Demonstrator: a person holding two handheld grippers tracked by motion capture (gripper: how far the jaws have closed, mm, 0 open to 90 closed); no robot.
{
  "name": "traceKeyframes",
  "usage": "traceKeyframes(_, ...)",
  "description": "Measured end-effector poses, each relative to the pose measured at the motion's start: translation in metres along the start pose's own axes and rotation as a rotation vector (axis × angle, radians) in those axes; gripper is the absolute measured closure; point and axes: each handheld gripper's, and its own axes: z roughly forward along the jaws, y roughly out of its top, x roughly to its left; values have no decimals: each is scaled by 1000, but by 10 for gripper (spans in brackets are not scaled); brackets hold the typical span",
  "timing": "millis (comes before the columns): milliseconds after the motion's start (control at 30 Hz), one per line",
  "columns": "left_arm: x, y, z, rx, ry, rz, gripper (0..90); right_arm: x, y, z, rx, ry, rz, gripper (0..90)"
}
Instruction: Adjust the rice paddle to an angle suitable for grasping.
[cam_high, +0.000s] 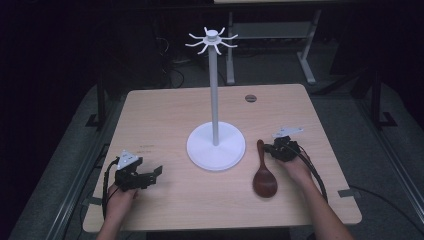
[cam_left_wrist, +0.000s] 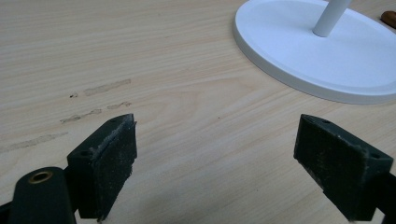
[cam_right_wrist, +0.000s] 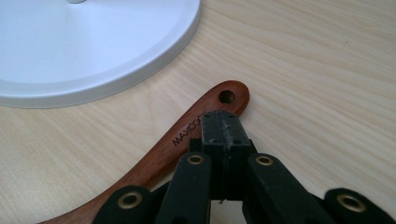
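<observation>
Right gripper (cam_right_wrist: 223, 140) is pinched together over the spoon (cam_high: 263, 172) handle near its hole end, though whether it truly grips the wood I can't tell; spoon lies flat just right of the stand (cam_high: 215, 145) base, so likely lift by the hole and hook it up top. Left gripper (cam_left_wrist: 215, 158) gapes wide and empty left of the base; only the high view shows the hooks (cam_high: 212, 40), while the right gripper view shows the hole (cam_right_wrist: 227, 97).

High cam overhead, facing fwd/down; both gripper cams low, close; all share white stand base (cam_high: 216, 150).
</observation>
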Motion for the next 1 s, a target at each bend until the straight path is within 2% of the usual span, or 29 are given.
traceKeyframes(500, 0, 0, 0, 0, 1, 6, 126, 14, 5, 4, -4, 81, -5, 898)
traceKeyframes(600, -1, 0, 0, 1, 0, 4, 126, 17, 6, 4, -9, 100, -25, 898)
traceKeyframes(767, -1, 0, 0, -1, -1, 2, 127, 21, 7, 4, 3, 105, -23, 898)
traceKeyframes(933, 0, 0, -1, -2, 0, 2, 126, 22, 10, -5, -4, 100, -38, 898)
traceKeyframes(1000, 1, -1, -1, 4, 3, -2, 127, 30, 11, -15, 34, 124, -51, 898)
